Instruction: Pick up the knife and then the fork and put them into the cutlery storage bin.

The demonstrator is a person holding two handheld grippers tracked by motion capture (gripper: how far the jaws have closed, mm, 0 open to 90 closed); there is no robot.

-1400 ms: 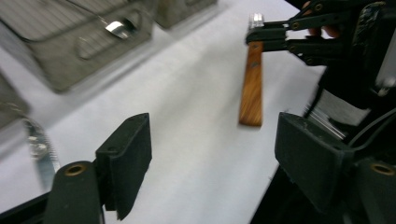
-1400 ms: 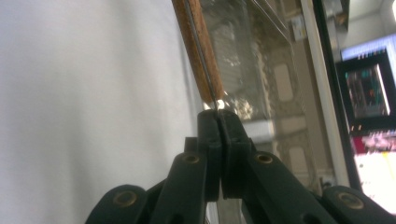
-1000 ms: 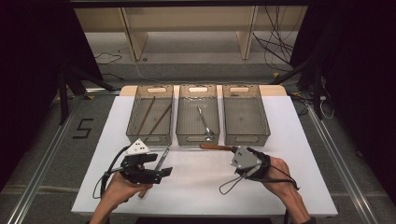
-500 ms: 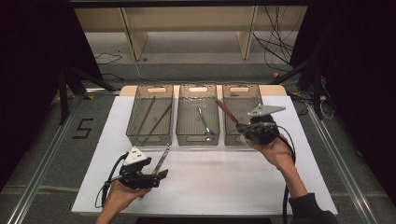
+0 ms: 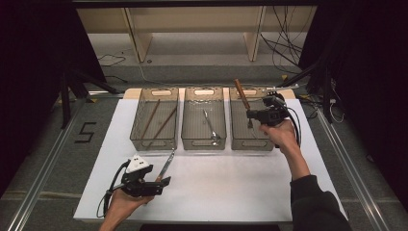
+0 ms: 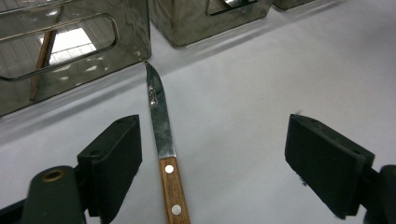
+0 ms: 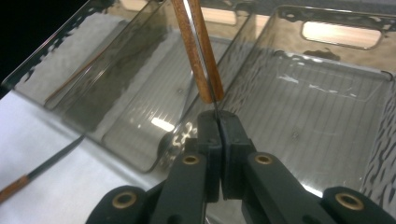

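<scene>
The right gripper (image 7: 218,122) squeezes a knife (image 7: 196,51) above the bin (image 7: 327,116). The left gripper (image 6: 212,158) gapes around another knife (image 6: 163,144).

knife handle (image 6: 173,191): cut off by the bottom edge in the left gripper view, end not visible
held knife blade (image 7: 215,112): pinched between the right gripper (image 7: 218,122) pads, hidden there; handle top runs off the upper edge
left bin (image 6: 70,51): cropped at top and left; stick inside seen through tinted wall, murky
middle bin utensil (image 5: 210,127): too small in the high view to tell type
person's right sleeve (image 5: 317,204): cut by the bottom edge
</scene>
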